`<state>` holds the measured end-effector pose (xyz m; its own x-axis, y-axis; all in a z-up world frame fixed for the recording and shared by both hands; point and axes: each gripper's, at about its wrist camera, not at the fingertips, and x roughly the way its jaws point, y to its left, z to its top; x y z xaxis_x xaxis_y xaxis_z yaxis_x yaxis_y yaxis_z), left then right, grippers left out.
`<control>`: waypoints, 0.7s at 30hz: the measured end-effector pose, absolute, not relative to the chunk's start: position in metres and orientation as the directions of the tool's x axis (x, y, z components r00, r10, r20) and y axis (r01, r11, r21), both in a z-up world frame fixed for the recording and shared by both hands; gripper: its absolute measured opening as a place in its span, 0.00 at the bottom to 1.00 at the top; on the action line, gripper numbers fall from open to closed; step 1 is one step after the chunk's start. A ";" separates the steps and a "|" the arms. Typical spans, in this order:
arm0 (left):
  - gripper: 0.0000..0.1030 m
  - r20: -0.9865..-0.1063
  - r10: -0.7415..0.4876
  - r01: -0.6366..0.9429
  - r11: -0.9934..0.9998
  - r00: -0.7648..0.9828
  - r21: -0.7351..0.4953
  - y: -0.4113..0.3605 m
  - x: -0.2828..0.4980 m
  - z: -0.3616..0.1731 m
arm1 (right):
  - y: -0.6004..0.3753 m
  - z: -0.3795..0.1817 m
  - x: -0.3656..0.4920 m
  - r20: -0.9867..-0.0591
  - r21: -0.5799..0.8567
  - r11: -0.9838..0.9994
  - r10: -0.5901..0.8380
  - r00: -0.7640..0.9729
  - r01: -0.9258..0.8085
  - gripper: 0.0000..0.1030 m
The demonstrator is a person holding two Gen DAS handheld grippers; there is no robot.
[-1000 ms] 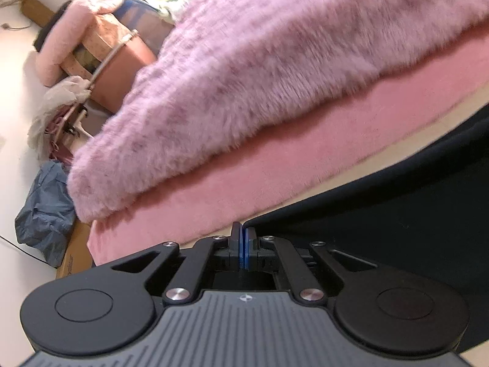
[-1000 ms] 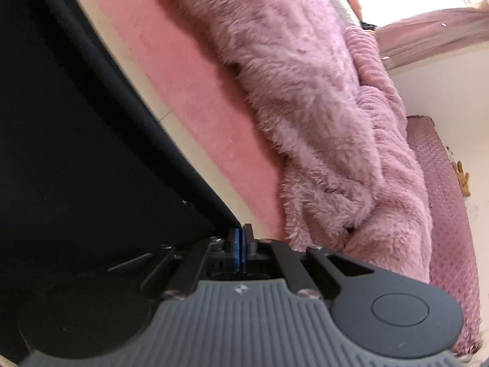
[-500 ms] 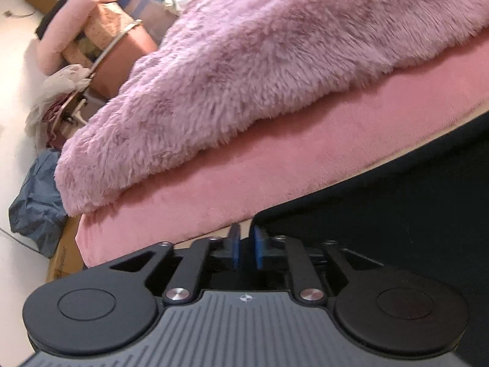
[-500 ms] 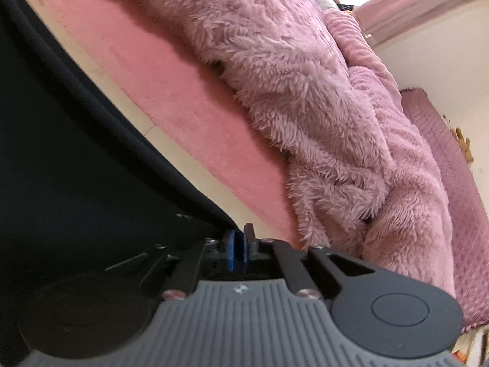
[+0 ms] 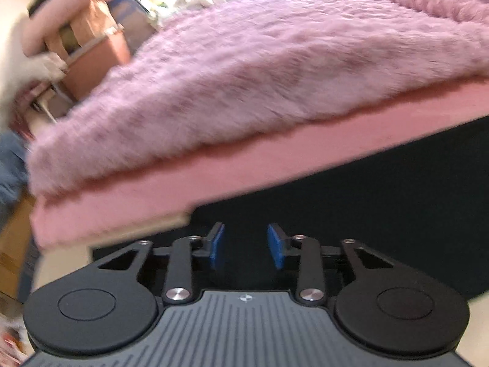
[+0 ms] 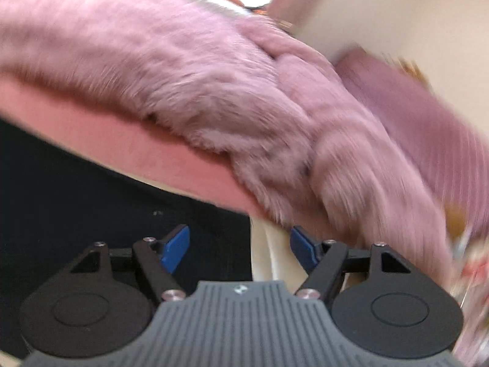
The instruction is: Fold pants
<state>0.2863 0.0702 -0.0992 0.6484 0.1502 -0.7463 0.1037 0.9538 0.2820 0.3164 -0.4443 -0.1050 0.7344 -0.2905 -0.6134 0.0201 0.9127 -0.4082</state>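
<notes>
Both grippers — left [image 5: 246, 246], right [image 6: 240, 246] — have just spread apart, empty, releasing the pants [image 5: 382, 208] to lie flat.

A home bedroom: fluffy pink blanket [image 5: 275, 70] over a bed, cluttered bags [image 5: 91, 39] beside it.

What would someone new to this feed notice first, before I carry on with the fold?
The shaggy mauve fur blanket fills the upper half of both views, heaped over a smooth pink fleece layer. Below it lie the dark navy pants, flat on the pale surface. Both grippers, left and right, have just been opening and hold nothing.
</notes>
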 end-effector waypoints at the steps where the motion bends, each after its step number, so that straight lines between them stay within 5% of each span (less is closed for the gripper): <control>1: 0.27 -0.756 0.134 0.116 0.956 0.641 0.268 0.066 0.281 -0.102 | -0.455 -0.100 0.301 -0.624 -0.331 0.940 -0.279 0.730 0.076 0.62; 10: 0.13 -0.807 0.129 0.119 0.964 0.576 0.239 0.060 0.273 -0.129 | -0.541 -0.130 0.202 -0.657 0.425 0.795 -0.060 0.752 0.434 0.52; 16: 0.03 -0.834 0.140 0.102 0.968 0.533 0.228 0.063 0.269 -0.140 | -0.562 -0.175 0.197 -0.609 0.679 0.523 0.009 0.793 0.515 0.49; 18: 0.01 -0.841 0.148 0.107 0.966 0.519 0.237 0.061 0.270 -0.141 | -0.562 -0.186 0.198 -0.581 0.730 0.453 0.017 0.814 0.511 0.41; 21: 0.00 -0.843 0.170 0.111 0.959 0.510 0.261 0.058 0.270 -0.144 | -0.561 -0.194 0.197 -0.578 0.738 0.407 -0.030 0.815 0.538 0.09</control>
